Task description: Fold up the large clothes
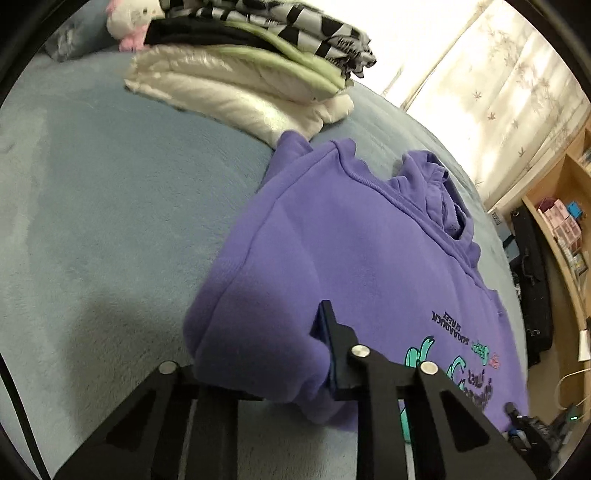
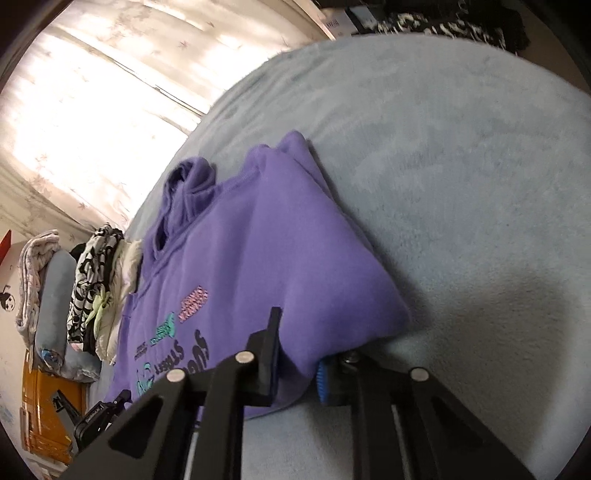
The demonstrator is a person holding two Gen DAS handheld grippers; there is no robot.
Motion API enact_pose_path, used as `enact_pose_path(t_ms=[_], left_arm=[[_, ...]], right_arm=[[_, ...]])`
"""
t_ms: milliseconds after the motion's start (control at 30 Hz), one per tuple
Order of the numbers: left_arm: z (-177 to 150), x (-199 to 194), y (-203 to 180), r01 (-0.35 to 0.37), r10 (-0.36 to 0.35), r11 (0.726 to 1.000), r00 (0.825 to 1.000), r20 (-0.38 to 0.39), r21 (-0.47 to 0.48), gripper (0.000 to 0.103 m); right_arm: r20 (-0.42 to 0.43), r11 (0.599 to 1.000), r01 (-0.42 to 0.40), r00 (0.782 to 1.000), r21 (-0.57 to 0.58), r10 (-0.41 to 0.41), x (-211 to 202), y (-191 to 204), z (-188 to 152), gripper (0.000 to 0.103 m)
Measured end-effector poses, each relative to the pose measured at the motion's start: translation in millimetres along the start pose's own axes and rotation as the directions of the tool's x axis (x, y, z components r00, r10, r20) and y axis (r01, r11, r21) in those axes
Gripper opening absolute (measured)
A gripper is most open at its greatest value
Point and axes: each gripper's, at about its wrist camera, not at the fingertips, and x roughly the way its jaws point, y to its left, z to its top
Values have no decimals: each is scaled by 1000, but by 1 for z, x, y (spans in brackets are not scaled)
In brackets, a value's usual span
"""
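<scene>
Two tools on "SUGARDUCK STREET" hoodie (image 1: 332,236)

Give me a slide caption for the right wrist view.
Right claw shut on purple hoodie's near corner atop blue-grey blanket.

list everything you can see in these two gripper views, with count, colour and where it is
purple hoodie: one, purple with teal print, lying on the blanket
blanket: one, pale blue, covering the bed
folded clothes: one stack, white, green, black, striped, at the far end
plush toy: one, white and pink, beside the stack
curtain: pale, patterned, behind the bed
shelf: wooden, beside the bed
left gripper: black, shut on hoodie's near corner
right gripper: black, shut on the other corner
</scene>
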Motion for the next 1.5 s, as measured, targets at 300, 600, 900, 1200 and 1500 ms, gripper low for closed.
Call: enact_pose_path(t_ms=[300,600,900,1200,1500], left_arm=[[-8,-37,-5,-1,1,1000,999,51,13,14],[-29,-69,6,-8,9,999,1000,-13,35,15],[-39,-59,17,-31,34,998,997,-71,46,15],[-39,-65,18,-35,39,999,996,-86,41,24],[-44,-85,14,-73,78,995,993,-94,62,44]], right_arm=[[45,999,-11,999,-39,12,-33,15,0,11],[-2,1000,0,1000,-21,0,-57,7,-10,11],[-57,998,67,996,-21,-68,-49,-6,-24,11],[-82,991,124,988,-47,-128,-47,3,-26,19],[-129,992,121,984,-23,-123,-60,4,-34,27]])
